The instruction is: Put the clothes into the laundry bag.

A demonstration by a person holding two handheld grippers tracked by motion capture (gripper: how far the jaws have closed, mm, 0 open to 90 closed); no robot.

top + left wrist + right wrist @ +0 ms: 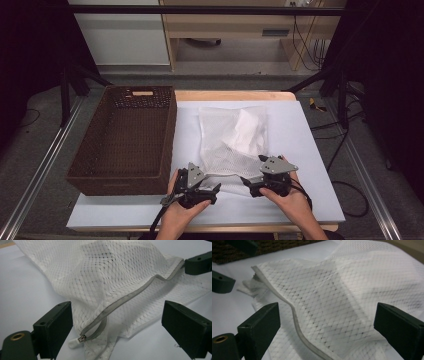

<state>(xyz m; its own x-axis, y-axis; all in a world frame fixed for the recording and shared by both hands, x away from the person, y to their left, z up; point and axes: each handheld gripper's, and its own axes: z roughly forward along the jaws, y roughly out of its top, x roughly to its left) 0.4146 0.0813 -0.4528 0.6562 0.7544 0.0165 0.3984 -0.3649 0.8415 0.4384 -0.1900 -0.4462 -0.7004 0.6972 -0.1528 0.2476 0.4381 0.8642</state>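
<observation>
- Left gripper (212, 189): jaws wide apart at the near left corner of the mesh bag (232, 145), pressing nothing; zipper (125, 298) lies between them
- Right gripper (248, 184): jaws wide apart at the bag's near right corner, gripping nothing; bag lies mid-table, right of the basket (122, 175)

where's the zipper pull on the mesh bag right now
In the left gripper view the zipper pull lies on the white table cover at the near corner of the mesh bag, beside the left jaw of the open left gripper.
</observation>
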